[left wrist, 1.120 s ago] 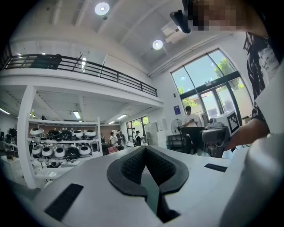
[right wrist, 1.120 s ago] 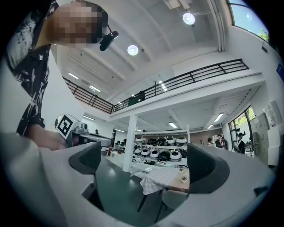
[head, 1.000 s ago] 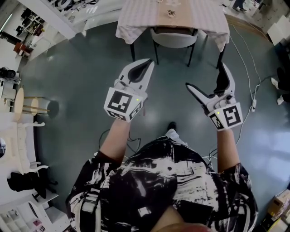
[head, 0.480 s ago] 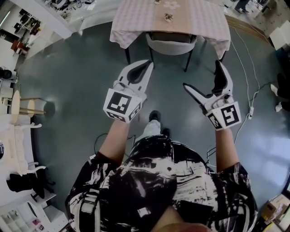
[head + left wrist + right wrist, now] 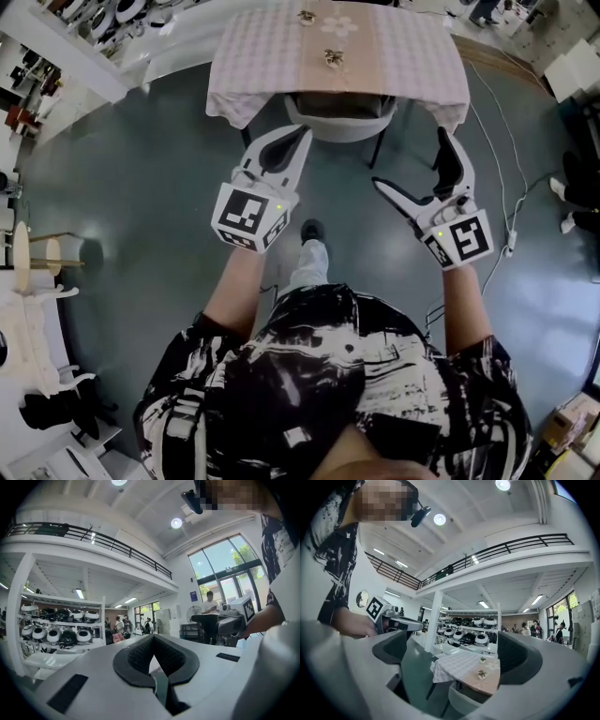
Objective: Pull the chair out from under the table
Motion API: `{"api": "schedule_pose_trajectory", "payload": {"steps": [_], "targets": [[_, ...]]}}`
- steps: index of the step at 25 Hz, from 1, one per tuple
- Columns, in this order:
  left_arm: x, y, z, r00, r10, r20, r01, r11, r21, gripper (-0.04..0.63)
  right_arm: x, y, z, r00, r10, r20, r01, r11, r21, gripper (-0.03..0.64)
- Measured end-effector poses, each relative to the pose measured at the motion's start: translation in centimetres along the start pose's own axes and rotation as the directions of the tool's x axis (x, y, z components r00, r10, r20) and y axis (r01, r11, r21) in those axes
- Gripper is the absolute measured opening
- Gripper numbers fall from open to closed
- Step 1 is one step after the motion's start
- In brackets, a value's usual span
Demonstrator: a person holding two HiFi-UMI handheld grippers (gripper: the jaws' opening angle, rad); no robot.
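The grey chair is tucked under the table, which wears a checked cloth; only its curved backrest and legs show. My left gripper is shut and empty, its tips just short of the backrest's left end. My right gripper is open and empty, held off the chair's right side. In the right gripper view the chair and table lie low between the wide-apart jaws of that gripper. The left gripper view looks away into the hall, and that gripper's dark pads are pressed together.
Two small potted plants stand on the table runner. A white cable runs over the grey floor at the right. A wooden stand is at the far left. Shelves of helmets stand behind the table. My foot is forward.
The table and chair have come closer as the person stepped forward. Both grippers keep the same stance, left shut and right open.
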State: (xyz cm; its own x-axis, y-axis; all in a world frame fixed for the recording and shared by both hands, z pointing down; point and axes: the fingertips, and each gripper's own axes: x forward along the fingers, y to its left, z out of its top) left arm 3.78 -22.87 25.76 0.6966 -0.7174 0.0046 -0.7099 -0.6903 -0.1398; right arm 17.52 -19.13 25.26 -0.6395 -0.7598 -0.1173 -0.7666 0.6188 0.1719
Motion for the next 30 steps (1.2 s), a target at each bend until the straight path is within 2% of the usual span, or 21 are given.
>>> {"api": "schedule_pose_trajectory", "payload": {"steps": [10,14,16,18,21,23,26,30], "targets": [[10.8,14.7,-3.3,0.996,-0.085,-0.042,0.084,0.996,-0.027,0.002,16.5,-6.5,-7.2,0.991,0.018,-0.134,-0.018,1.0,0.003,0.575],[14.3,18.9,-3.8,0.991,-0.127,-0.046,0.125,0.992,-0.028,0.002,21.6,-8.2,-10.2,0.979,0.054,-0.197,-0.067,0.996,-0.062,0.575],[15.7,20.5,-4.2,0.989,-0.139,-0.048,0.138,0.99,-0.03,0.002,23.4,-8.9,-12.3,0.968,0.075,-0.241,-0.102,0.99,-0.102,0.575],[16.8,21.6,-4.9,0.987,-0.151,-0.054,0.149,0.988,-0.036,0.002,24.5,-9.4,-15.1,0.943,0.087,-0.32,-0.134,0.983,-0.128,0.575],[18.1,22.7,-6.1,0.984,-0.163,-0.072,0.16,0.986,-0.049,0.002,25.6,-9.6,-19.7,0.891,0.114,-0.44,-0.185,0.975,-0.122,0.575],[18.9,23.0,-6.9,0.984,-0.159,-0.083,0.154,0.986,-0.058,0.002,25.6,-9.4,-23.6,0.838,0.149,-0.524,-0.252,0.959,-0.13,0.575],[19.8,23.0,-7.5,0.986,-0.136,-0.099,0.13,0.989,-0.064,0.002,25.0,-9.1,-30.2,0.733,0.203,-0.649,-0.378,0.915,-0.141,0.575],[18.8,24.5,-7.8,0.988,-0.091,-0.125,0.083,0.994,-0.066,0.002,25.3,-7.5,-37.2,0.583,0.271,-0.766,-0.526,0.844,-0.102,0.575]]}}
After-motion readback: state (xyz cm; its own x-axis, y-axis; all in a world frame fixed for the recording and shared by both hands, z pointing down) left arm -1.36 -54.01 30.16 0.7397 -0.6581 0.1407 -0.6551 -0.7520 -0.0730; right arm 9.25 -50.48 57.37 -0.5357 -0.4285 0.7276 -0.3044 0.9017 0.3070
